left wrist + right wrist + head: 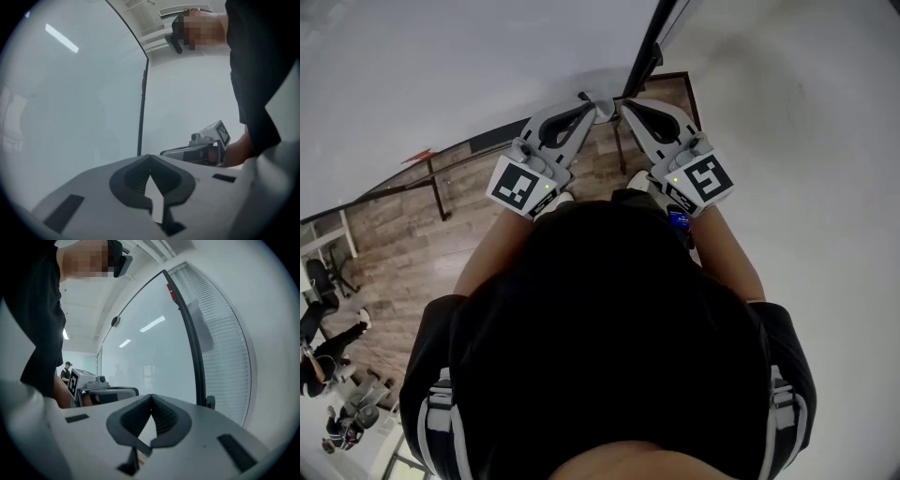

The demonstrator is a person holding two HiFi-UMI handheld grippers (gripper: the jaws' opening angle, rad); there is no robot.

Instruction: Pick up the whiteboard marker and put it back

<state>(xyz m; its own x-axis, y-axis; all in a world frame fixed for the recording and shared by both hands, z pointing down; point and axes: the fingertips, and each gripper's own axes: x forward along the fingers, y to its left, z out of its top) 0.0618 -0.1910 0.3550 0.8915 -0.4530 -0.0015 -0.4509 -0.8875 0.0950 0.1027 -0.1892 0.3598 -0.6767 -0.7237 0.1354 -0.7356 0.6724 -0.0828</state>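
I count two grey two-jaw grippers, one in each hand. The left gripper (591,105) and the right gripper (624,105) angle inward at the upper centre of the head view, tips near each other but apart. In each gripper's own view the black ribbed jaws are closed tip to tip, with nothing between them, so both are empty. There are two black-and-white square-marker cubes, the left cube (521,186) and the right cube (705,180), one riding on each gripper.

I see one large frosted white board panel (75,108), filling the left of the left gripper view. It has one thin black frame edge (140,117) down the middle of that view, and a small red piece (143,84) sits on that edge; I cannot tell what it is. No view shows me the whiteboard marker itself.

One band of white slatted blinds (225,348) lies right of the frame in the right gripper view. One strip of brown wooden floor (403,244) runs from centre to lower left of the head view, crossed by a dark rail (450,167). Plain white wall (825,131) fills the right. One person in dark clothes (321,349) stands at the left edge, well apart from the grippers.
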